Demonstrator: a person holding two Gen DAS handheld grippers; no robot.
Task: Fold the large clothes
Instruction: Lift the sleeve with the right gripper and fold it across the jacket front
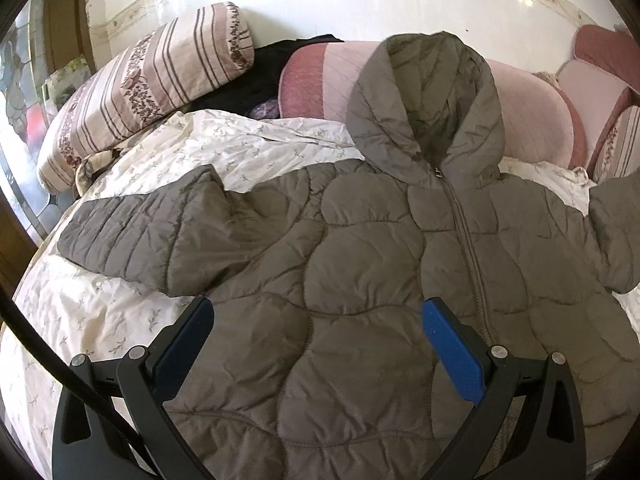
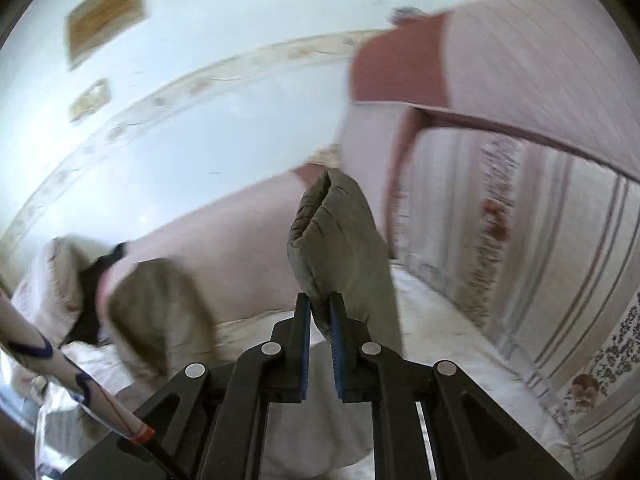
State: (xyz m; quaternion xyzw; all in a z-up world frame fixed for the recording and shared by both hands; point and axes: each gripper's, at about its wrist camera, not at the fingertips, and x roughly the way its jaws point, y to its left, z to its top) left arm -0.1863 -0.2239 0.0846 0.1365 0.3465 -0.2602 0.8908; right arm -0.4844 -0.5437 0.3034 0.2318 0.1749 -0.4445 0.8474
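In the left wrist view, a striped pillow (image 1: 148, 92) leans at the far left of the bed, with a dark garment (image 1: 256, 76) behind it. The floral sheet (image 1: 100, 312) covers the bed below. The jacket (image 1: 360, 280), a grey-brown quilted one with a hood, lies face up and zipped across the sheet. Its left-hand sleeve (image 1: 152, 232) stretches out flat toward the pillow. The hood (image 1: 432, 96) props up against a pink cushion (image 1: 320, 80). At the right edge the other sleeve (image 1: 616, 236) stands lifted off the bed. The left gripper (image 1: 316, 332) hangs over the jacket's front with its blue pads wide apart and nothing between them.

The right wrist view is blurred and tilted. At its left a patterned sleeve (image 2: 60, 376) of the person crosses the corner, and the hood (image 2: 156, 312) shows as a brown smear beside it. In the middle the right gripper (image 2: 320, 332) is clamped on a cuff (image 2: 336, 232), the pads pressing its quilted edge, which stands up above the fingertips. Only this view shows that grip; the left view shows only the raised sleeve. To the right rise the pink cushion (image 2: 520, 60) and a striped pillow (image 2: 540, 248). Framed pictures (image 2: 104, 16) on the wall appear here alone, while the whole spread jacket appears only in the left view.
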